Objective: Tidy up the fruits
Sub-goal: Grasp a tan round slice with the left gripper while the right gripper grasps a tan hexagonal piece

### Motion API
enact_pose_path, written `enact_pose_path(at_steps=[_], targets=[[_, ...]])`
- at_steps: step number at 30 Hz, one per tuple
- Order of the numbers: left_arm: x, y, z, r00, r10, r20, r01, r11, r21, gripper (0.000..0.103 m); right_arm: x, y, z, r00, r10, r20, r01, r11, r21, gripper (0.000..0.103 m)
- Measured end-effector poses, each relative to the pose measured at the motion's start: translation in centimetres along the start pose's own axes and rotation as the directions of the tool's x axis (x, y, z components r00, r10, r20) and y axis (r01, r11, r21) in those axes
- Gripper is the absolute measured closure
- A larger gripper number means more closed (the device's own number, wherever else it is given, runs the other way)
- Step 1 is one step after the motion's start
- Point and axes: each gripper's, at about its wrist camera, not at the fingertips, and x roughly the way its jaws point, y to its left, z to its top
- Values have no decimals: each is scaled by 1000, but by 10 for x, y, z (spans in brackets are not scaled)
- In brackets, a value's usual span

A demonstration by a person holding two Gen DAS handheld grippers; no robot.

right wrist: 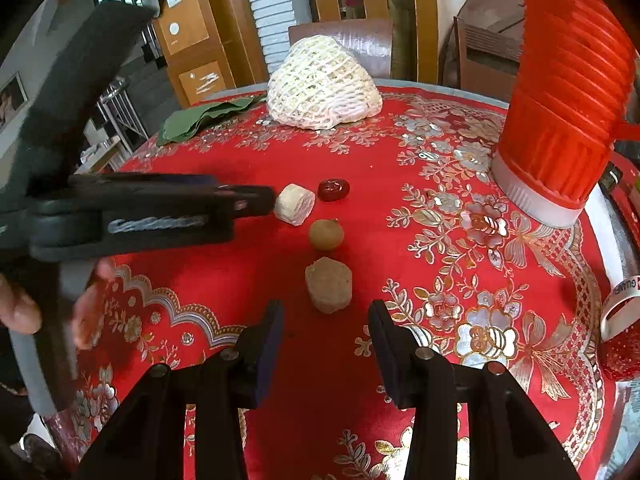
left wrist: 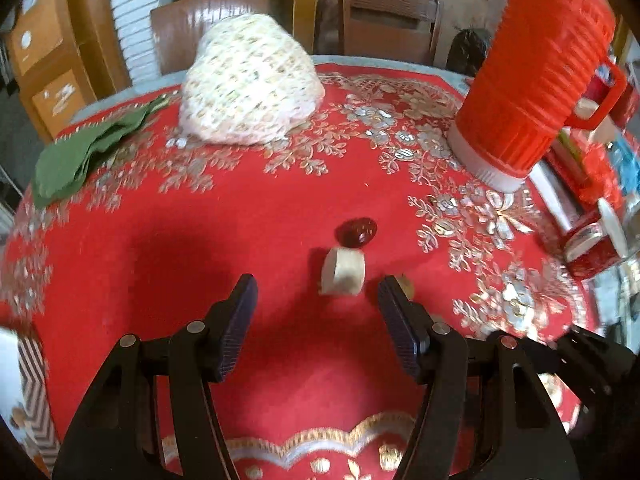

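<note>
Right wrist view: we keep the right gripper point(right wrist: 326, 324) unclenched and empty, the brown lump point(right wrist: 329, 284) at 12 o'clock just beyond its jaws. The left gripper point(left wrist: 318, 300) likewise stands released, lined up on the pale chunk point(left wrist: 344, 272), a red date point(left wrist: 357, 231), seemingly, past it.
</note>
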Motion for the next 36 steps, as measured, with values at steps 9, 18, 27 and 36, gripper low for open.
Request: enact_pose_path(at_steps=[9,18,27,36], targets=[[18,15,14,999,27,-25,-28,999,-37,38,7,-1,-1,1000,24,-13,-24,1000,-6,61],[16,63,9,999,6,-52,-15,982,-189,38,6,2,0,1000,31,-7,-31,999,-13,61],[24,43,14,995,-79,-58,68,984,-164,38,10,-2,-1,999,31,-16,-31,1000,-5,61],[45,49,17,990,-101,-95,80,976,-202,38,25,-3,6,1000,19,-8,-18,1000,5,59]])
